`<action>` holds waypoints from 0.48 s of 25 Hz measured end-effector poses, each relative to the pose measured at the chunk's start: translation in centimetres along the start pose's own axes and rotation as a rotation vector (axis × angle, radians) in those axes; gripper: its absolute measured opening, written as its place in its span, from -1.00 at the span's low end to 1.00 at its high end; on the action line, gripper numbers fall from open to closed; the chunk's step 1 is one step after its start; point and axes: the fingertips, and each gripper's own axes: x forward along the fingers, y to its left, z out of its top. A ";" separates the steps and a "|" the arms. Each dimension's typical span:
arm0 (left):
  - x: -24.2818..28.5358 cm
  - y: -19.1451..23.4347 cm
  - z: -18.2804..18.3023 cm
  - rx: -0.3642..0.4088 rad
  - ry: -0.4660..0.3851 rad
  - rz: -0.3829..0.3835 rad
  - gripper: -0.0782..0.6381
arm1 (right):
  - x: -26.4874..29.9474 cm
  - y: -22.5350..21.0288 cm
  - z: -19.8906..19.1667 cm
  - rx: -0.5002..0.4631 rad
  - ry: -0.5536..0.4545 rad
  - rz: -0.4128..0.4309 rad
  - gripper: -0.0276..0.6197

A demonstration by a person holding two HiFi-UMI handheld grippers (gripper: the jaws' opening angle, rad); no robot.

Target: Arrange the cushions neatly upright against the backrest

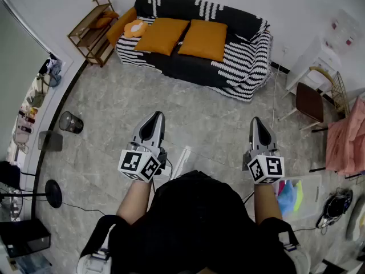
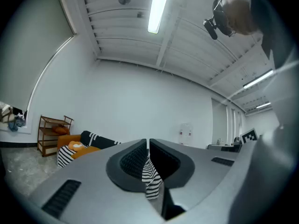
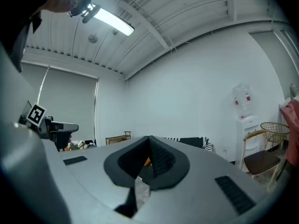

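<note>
A black-and-white striped sofa (image 1: 239, 61) stands against the far wall. Two orange cushions (image 1: 162, 35) (image 1: 203, 39) lean on its backrest, and a smaller orange cushion with a white patch (image 1: 136, 28) lies at its left end beside another orange cushion (image 1: 118, 25) on the armrest. My left gripper (image 1: 153, 124) and right gripper (image 1: 260, 130) are held level over the floor well in front of the sofa, both shut and empty. In the left gripper view the sofa's left end (image 2: 74, 149) shows far off.
A wooden shelf (image 1: 91, 30) stands left of the sofa. A small bin (image 1: 71, 121) and a fan base (image 1: 52, 193) sit by the left wall. A chair (image 1: 311, 103), a white cabinet (image 1: 319, 56) and pink cloth (image 1: 348, 138) are at the right. Cables and bags lie near my feet.
</note>
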 end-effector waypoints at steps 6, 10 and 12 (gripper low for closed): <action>0.1 -2.8 -1.1 0.039 0.045 -0.028 -0.69 | -2.4 -1.5 -0.4 0.026 0.015 -0.015 -0.83; 0.4 -4.5 -1.5 0.054 0.056 -0.038 -0.69 | -3.8 -3.0 -0.8 0.048 0.029 -0.032 -0.83; 0.6 -5.3 -1.6 0.061 0.056 -0.041 -0.69 | -4.7 -3.8 -0.9 0.059 0.032 -0.030 -0.83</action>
